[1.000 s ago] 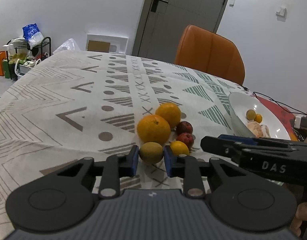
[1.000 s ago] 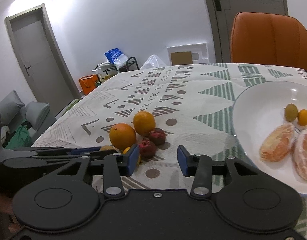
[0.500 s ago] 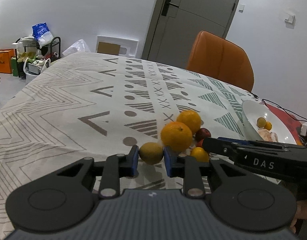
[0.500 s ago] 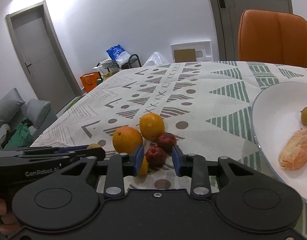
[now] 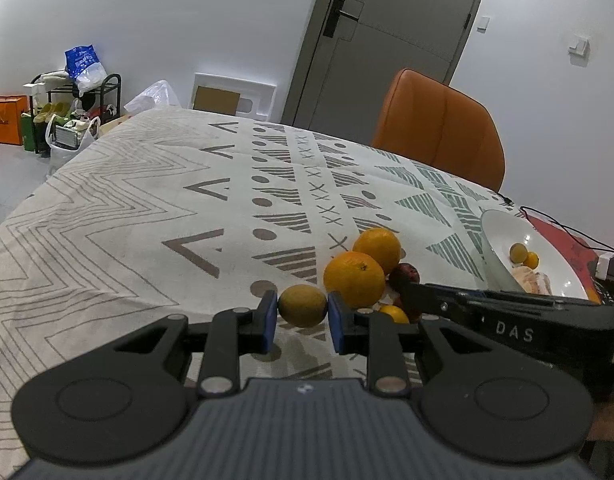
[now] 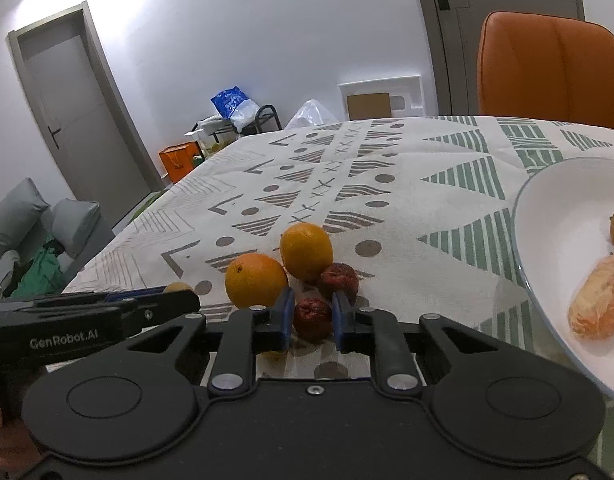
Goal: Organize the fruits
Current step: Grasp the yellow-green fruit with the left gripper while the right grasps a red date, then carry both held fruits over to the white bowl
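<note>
Red fruit sits between the right gripper pads, which have just closed onto it; a second red fruit and two oranges crowd just beyond. Lift straight up to avoid nudging them, then carry right to the white plate. Left gripper pinches a yellow-green fruit. Both grippers tilt downward.

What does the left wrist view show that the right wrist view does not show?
Only left: the left gripper shut on a yellow-green round fruit.
Only right: the right gripper shut on a wrinkled dark red fruit; a grey sofa.
Both: two round oranges, the white plate, the orange chair.
</note>
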Motion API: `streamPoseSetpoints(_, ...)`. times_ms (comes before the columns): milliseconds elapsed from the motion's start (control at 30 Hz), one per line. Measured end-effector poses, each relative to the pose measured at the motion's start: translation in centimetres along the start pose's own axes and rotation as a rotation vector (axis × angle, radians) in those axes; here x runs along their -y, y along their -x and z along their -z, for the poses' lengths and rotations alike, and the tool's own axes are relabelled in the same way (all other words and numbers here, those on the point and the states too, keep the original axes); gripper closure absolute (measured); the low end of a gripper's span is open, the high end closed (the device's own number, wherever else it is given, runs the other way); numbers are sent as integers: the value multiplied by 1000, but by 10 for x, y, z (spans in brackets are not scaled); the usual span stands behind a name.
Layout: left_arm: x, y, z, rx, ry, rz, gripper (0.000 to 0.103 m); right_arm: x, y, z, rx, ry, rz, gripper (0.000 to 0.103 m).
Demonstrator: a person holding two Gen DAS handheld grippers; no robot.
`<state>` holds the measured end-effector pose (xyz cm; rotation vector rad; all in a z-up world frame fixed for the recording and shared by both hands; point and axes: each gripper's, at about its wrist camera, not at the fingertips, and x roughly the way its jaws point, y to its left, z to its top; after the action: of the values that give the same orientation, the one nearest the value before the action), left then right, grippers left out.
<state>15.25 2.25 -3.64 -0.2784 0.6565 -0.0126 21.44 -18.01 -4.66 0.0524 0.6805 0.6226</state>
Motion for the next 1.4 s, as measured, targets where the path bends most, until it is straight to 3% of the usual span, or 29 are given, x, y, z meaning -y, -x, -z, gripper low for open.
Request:
streamPoseSetpoints(667, 47, 1, -8, 23, -79, 36, 77, 32, 54, 3, 110, -52, 44, 85)
streamPoseSetpoints(1400, 120, -18, -15, 23, -189, 118, 77, 92, 108, 10, 202, -127, 176, 85)
